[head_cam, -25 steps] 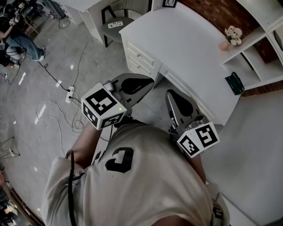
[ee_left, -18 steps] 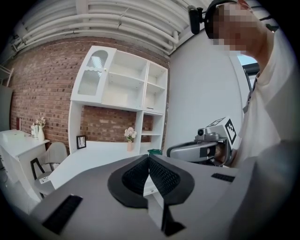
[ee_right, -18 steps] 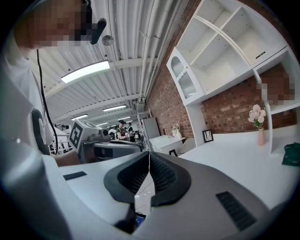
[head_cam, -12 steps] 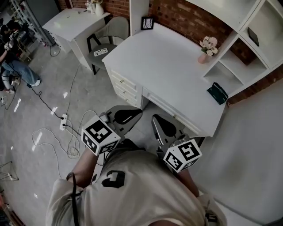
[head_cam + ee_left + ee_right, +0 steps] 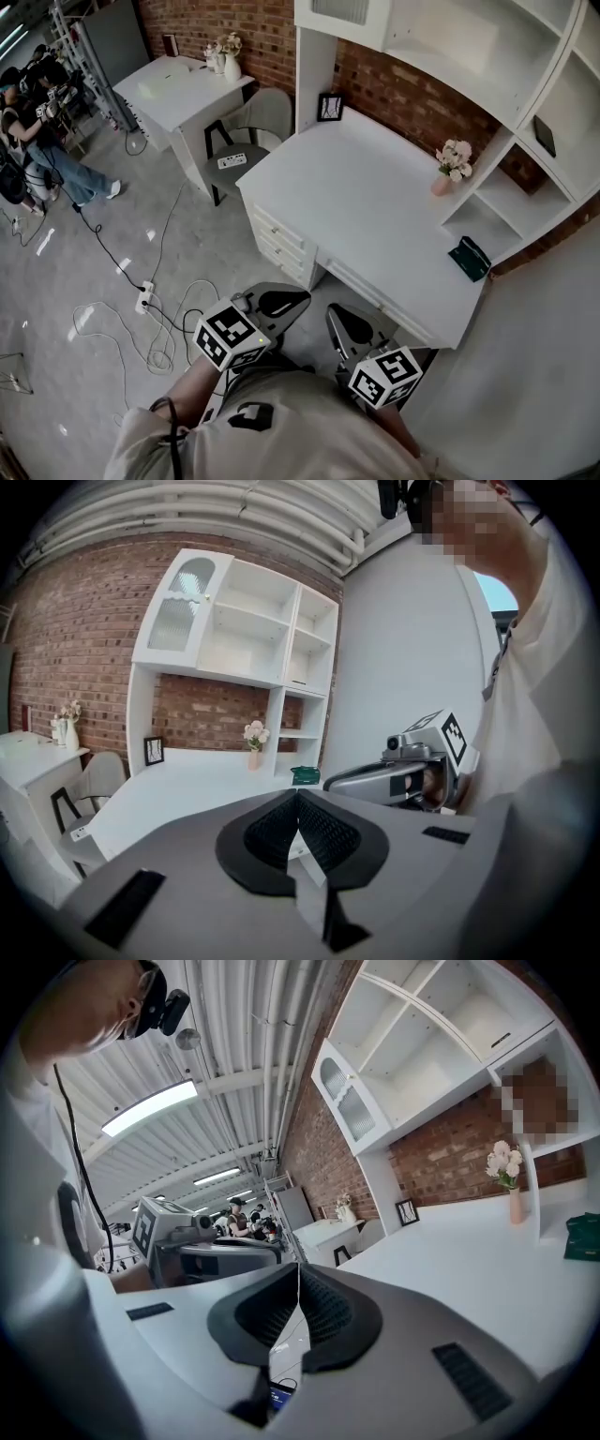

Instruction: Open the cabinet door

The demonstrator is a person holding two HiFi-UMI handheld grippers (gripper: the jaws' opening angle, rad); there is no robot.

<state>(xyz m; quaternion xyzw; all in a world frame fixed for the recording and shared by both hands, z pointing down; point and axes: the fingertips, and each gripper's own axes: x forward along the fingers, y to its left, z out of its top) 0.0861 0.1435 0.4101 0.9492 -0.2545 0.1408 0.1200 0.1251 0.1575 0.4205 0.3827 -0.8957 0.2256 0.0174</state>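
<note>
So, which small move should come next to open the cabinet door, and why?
Probably lift the left gripper toward the glass-fronted cabinet door, opening its jaws: it and the right gripper are shut, empty and low before the desk, far below that door.

White desk (image 5: 375, 206) against brick wall (image 5: 412, 94). On it: pink vase of flowers (image 5: 448, 167) near the shelving, framed picture (image 5: 329, 107) at back corner. Dark green object (image 5: 469, 259), possibly a box, in lowest shelf bay. Grey chair (image 5: 246, 141) left of desk. Power strip (image 5: 143, 298) on floor.
</note>
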